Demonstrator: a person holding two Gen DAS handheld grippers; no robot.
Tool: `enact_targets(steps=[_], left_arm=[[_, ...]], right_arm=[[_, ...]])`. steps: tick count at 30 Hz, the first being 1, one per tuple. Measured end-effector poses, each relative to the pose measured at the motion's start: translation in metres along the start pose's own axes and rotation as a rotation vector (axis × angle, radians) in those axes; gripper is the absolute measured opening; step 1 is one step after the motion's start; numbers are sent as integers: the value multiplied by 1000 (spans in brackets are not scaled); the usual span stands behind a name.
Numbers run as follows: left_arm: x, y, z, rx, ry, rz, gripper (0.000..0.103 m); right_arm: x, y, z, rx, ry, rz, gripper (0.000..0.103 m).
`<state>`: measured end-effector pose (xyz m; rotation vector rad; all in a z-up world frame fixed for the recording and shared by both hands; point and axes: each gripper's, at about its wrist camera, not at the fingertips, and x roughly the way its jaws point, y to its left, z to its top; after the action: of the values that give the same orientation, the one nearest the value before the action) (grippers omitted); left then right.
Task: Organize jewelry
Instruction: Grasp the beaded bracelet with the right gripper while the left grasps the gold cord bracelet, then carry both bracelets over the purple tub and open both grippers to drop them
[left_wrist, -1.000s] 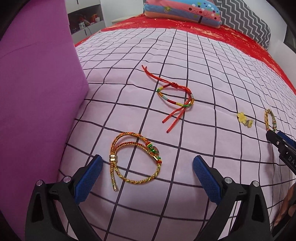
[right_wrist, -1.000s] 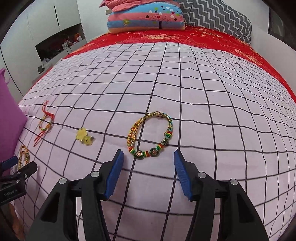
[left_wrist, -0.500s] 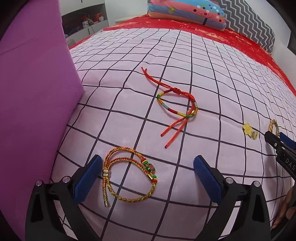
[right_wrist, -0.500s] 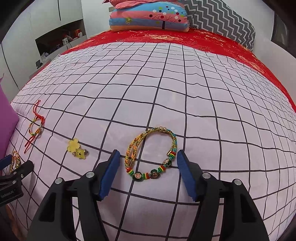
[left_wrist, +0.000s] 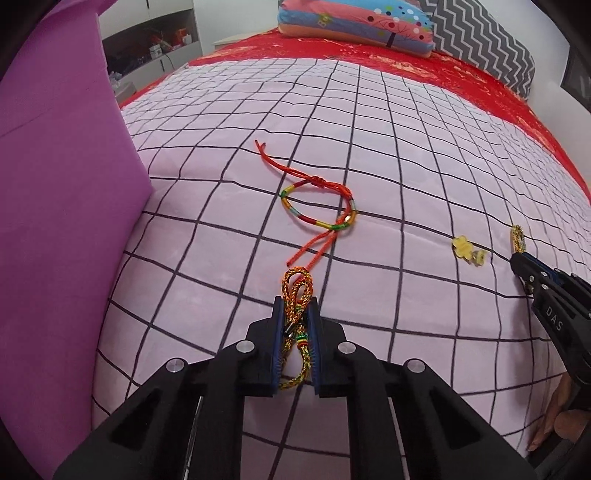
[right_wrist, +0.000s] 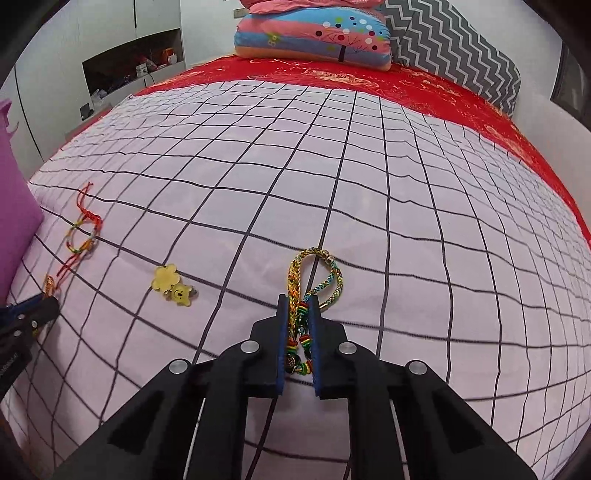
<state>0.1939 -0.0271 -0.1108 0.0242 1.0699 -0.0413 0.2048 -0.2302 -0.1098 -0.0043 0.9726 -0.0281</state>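
My left gripper (left_wrist: 295, 306) is shut on a braided orange-and-gold bracelet (left_wrist: 295, 288), its loop sticking out past the fingertips over the pink checked bedspread. My right gripper (right_wrist: 299, 302) is shut on a braided bracelet with red, yellow and green beads (right_wrist: 314, 273). A red cord bracelet (left_wrist: 319, 206) lies just beyond the left gripper and also shows at the left of the right wrist view (right_wrist: 83, 232). A yellow flower-and-bear charm (right_wrist: 171, 284) lies between the grippers, also seen in the left wrist view (left_wrist: 467, 251).
A purple box (left_wrist: 55, 184) stands along the left edge of the bed. Pillows (right_wrist: 314, 33) and a red sheet (right_wrist: 406, 88) lie at the far end. The right gripper's body shows at the right of the left wrist view (left_wrist: 550, 295).
Both grippers were open above their bracelets; both have moved forward and closed, each pinching its bracelet into a narrow loop.
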Motion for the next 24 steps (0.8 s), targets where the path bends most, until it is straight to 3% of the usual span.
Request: enact_targets(steps=[14,24], left_arm=[[-46,-7,-52,58,60,-117,12],[-110,5,-89,86,17,-140,12]], right_arm=[[-76,4,-62,107,1,66,10],[-141,16,-103,140,-17,113,10]])
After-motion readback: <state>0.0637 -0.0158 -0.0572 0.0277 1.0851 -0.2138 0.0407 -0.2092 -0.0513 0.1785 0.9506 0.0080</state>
